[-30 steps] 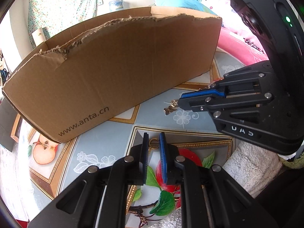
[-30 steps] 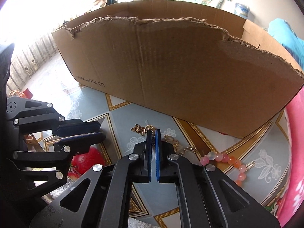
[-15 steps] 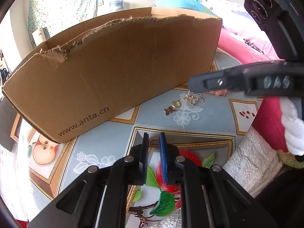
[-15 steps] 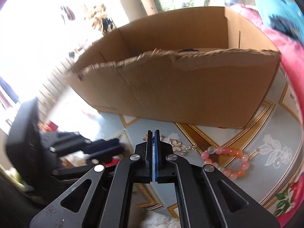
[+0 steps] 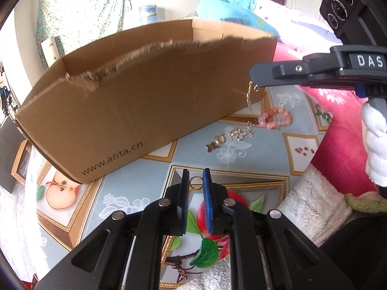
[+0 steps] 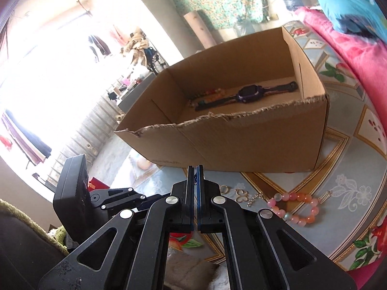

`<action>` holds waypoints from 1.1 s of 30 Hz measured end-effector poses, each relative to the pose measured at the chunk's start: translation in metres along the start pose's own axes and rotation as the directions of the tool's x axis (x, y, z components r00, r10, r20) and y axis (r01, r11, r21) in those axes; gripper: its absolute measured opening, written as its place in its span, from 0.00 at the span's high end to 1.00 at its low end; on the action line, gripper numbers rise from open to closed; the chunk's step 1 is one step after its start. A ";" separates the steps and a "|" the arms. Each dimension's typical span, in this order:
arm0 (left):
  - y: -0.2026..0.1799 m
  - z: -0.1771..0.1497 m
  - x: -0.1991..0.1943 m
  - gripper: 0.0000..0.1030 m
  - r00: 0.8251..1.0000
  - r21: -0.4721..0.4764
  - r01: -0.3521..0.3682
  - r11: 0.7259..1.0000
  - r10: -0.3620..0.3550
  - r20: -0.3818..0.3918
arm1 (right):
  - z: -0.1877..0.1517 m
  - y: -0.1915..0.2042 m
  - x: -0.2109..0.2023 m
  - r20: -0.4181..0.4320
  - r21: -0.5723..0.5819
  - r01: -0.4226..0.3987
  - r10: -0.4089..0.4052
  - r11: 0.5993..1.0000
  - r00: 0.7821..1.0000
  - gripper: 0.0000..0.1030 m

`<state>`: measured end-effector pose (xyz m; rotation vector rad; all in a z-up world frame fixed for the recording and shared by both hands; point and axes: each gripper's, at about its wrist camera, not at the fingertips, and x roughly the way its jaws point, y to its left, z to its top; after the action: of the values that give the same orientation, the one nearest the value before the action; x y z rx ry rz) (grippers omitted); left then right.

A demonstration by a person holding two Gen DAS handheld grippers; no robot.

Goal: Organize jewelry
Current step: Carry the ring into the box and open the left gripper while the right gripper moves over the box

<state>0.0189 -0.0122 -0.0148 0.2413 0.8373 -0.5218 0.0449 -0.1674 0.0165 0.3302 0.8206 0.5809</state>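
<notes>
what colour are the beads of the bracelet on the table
Pink and orange beaded bracelet; clearest in the right wrist view.

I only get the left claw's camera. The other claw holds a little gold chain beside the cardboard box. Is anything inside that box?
Observer: Yes. The right claw, shut on that gold chain, sees over the torn edge: a purple watch lies on the floor of the box.
Visitor: Just the watch?
Observer: No, a beaded strand lies beside it.
Visitor: Is the pink bracelet all beads?
Observer: No, a small gold charm is attached to it.
</notes>
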 end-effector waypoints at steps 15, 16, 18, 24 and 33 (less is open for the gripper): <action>0.040 0.087 -0.081 0.90 0.972 -0.019 0.015 1.000 -0.010 0.234 | 0.065 0.046 0.004 0.101 -0.163 -0.075 0.092 0.984 0.991 1.00; 0.046 0.096 -0.076 0.90 0.975 -0.021 -0.002 1.000 0.006 0.223 | 0.071 0.046 0.010 0.088 -0.166 -0.071 0.087 0.984 0.992 1.00; 0.053 0.106 -0.067 0.90 0.978 -0.013 -0.041 0.999 0.043 0.206 | 0.083 0.044 0.026 0.049 -0.163 -0.059 0.068 0.985 0.996 1.00; 0.076 0.129 -0.022 0.90 0.991 -0.045 -0.108 0.993 0.111 0.069 | 0.100 0.028 0.081 -0.107 -0.120 -0.031 0.018 0.992 0.994 1.00; 0.091 0.133 0.005 0.83 0.990 -0.067 -0.139 0.988 0.139 -0.004 | 0.114 0.016 0.114 -0.202 -0.097 0.026 -0.045 0.995 0.978 0.94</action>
<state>0.1551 0.0101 0.0685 0.2361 0.8298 -0.3621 0.1874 -0.0923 0.0305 0.1708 0.9914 0.6248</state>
